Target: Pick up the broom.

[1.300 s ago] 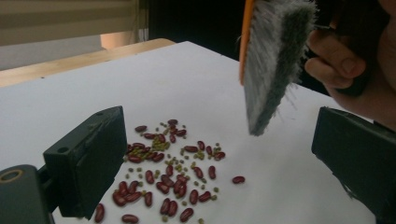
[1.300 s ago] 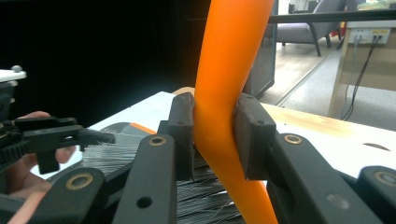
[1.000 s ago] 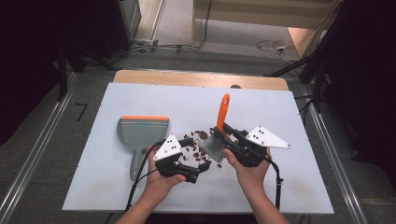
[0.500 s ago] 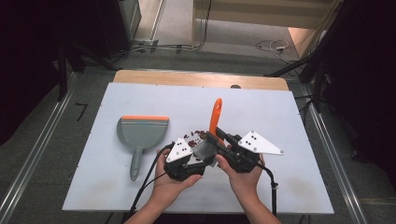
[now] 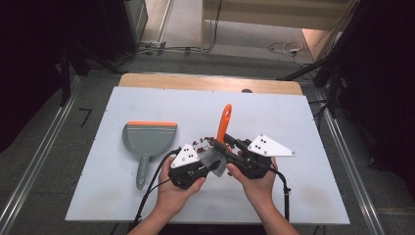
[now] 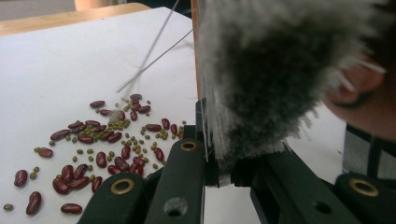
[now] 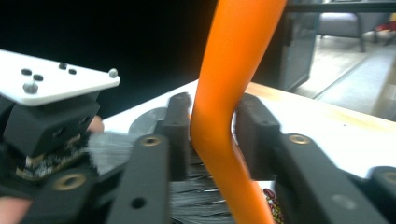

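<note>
- High view: one white table (image 5: pixel 293 122) held one grey dustpan (image 5: pixel 149 139) with an orange front edge, lying at the left with its handle pointing near.
- Two hands came in from the near edge, each holding one gripper. The left gripper (image 5: pixel 205 165) and the right gripper (image 5: pixel 229 146) met at the middle of the table.
- Between them stood one brush (image 5: pixel 224 122). Its orange handle rose toward the far side and its grey bristle head sat low between the two grippers.
- One loose patch of beans (image 5: pixel 203 143) lay just far and left of the brush head, between the dustpan and the brush. The grippers hid part of it.
- Left gripper view: the left gripper (image 6: pixel 219 158) had just been closing, and its two black jaws were clamped on the bristle head of the brush (image 6: pixel 280 70).
- Dozens of dark red beans (image 6: pixel 107 140) and smaller green ones lay scattered on the table (image 6: pixel 70 60), too many to count exactly. The bristles blocked everything to the right except one fingertip.
- Right gripper view: the orange handle of the brush (image 7: pixel 233 56) stood upright between the two jaws of the right gripper (image 7: pixel 212 126). These jaws had just been opening and were parted around the handle, with a slim gap at one side.
- The left gripper (image 7: pixel 51 116), with its white plate, sat close by, and grey bristles showed beside it. A few red beans (image 7: pixel 271 196) showed low behind the handle.
</note>
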Motion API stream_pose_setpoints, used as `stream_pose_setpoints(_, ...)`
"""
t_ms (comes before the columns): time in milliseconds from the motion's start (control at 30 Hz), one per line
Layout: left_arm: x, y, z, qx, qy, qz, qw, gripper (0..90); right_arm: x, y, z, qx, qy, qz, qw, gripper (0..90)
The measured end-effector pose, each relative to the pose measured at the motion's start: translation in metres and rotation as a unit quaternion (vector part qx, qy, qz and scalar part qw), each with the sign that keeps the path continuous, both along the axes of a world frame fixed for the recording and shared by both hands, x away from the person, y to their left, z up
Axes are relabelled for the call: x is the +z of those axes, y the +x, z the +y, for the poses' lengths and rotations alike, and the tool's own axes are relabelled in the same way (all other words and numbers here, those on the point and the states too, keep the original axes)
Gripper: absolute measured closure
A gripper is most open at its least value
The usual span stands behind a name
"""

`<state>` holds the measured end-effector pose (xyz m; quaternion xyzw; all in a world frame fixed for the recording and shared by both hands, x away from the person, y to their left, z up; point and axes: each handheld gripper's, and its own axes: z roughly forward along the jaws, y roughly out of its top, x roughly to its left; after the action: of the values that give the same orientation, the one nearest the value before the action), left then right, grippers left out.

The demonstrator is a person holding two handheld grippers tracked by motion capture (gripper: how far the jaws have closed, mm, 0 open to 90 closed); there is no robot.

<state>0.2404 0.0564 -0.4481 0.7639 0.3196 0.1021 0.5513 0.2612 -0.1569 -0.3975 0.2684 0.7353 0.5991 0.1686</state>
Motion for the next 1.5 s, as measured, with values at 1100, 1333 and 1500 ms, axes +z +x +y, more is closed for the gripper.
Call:
stream_pose_setpoints(1100,0.011,0.005,0.029,-0.207,-0.041,0.004,0.9776,86.1,-0.016,0.031,-0.022,0.310,0.013,0.128,0.9419,58.9)
stream_pose_setpoints(1333,0.010,0.006,0.030,-0.225,-0.047,0.009,0.9731,86.0,-0.019,0.032,-0.020,0.336,0.021,0.146,0.9303,68.3)
stream_pose_setpoints(1500,0.009,0.006,0.030,-0.213,-0.060,0.014,0.9751,78.7,-0.017,0.031,-0.021,0.323,0.016,0.143,0.9354,68.8)
